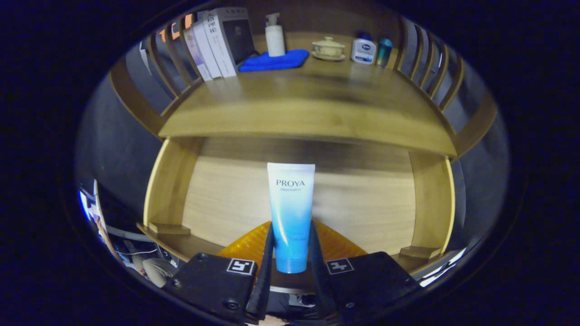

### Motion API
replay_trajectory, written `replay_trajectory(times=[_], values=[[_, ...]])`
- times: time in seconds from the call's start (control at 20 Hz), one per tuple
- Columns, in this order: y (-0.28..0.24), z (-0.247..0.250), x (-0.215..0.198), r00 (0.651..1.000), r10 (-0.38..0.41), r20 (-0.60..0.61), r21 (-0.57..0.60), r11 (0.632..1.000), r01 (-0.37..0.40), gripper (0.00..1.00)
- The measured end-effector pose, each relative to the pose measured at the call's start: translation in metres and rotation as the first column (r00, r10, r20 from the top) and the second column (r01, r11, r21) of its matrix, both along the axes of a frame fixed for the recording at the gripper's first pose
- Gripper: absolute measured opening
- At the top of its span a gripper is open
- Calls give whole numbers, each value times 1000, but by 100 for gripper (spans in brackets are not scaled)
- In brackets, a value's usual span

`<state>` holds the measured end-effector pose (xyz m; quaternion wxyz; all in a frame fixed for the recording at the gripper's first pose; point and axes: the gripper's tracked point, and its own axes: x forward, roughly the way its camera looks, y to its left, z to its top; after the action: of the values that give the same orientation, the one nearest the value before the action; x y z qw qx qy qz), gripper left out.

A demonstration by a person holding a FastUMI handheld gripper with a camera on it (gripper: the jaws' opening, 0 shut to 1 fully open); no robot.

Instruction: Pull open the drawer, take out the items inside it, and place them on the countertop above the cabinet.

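The tongs [292, 253] are closed on a blue-and-white tube [291, 213], both fingers pressing its lower sides. The open drawer [235, 199] lies beneath, with the wooden surface [308, 108] beyond.

the gripper [291, 246] has both fingers pressed against the sides of a white-to-blue tube [291, 213], which stands upright between them with its cap end down. behind the tube's lower part lies an orange ridged item [337, 242]. beyond is the open wooden drawer [362, 213], and above it the countertop [308, 108]. at the countertop's far end stand books [219, 43], a white pump bottle [274, 36] on a blue cloth [274, 61], a lidded cup on a saucer [328, 47] and two small bottles [371, 50].
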<state>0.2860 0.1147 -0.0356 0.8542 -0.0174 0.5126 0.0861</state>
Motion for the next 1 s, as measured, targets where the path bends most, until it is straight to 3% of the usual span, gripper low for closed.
replay_trajectory(times=[0.3,0.7,1.0], values=[[-6,45,47,996,-69,59,16,998,69,44],[-21,59,130,980,-189,54,39,982,187,43],[-24,50,166,979,-198,51,10,980,198,43]])
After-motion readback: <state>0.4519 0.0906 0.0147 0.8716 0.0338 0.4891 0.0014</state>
